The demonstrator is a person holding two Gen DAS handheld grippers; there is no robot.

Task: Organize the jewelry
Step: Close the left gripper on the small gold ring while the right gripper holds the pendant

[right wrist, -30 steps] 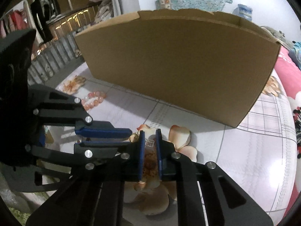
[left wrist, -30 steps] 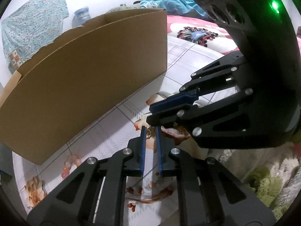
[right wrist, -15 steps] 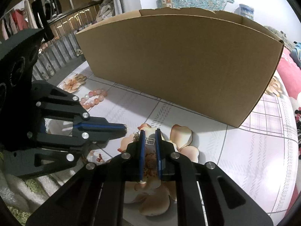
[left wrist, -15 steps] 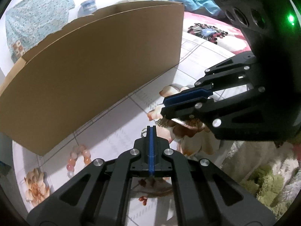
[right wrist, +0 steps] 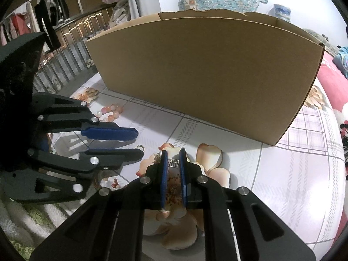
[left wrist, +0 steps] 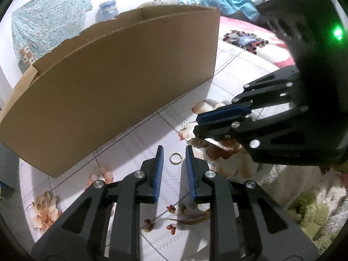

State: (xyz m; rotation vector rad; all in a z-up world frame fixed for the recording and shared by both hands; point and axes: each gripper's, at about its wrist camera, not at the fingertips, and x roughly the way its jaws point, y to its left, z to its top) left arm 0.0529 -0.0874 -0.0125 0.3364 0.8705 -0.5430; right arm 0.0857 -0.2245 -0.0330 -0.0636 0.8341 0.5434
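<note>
A small metal ring (left wrist: 175,158) lies flat on the flowered cloth (left wrist: 134,143), between the blue pads of my left gripper (left wrist: 174,149). Its jaws are opening and do not touch the ring. From the right wrist view the left gripper (right wrist: 139,143) comes in from the left, with the ring (right wrist: 140,147) at its lower fingertip. My right gripper (right wrist: 173,154) is shut on a small clear packet with a white label (right wrist: 174,163), and a bit of chain (right wrist: 156,157) shows beside it. The right gripper (left wrist: 195,125) hovers just right of the ring.
A large open cardboard box (left wrist: 108,87) stands close behind on the cloth. A pink bead bracelet (left wrist: 100,174) lies to the left near the box corner. A shaggy green-white rug (left wrist: 308,213) lies lower right. A railing (right wrist: 65,65) runs along the far left, and a person sits far back.
The left jaws closed fully half a second ago and have now parted, with the ring lying loose between them. The right gripper has held still with its packet.
</note>
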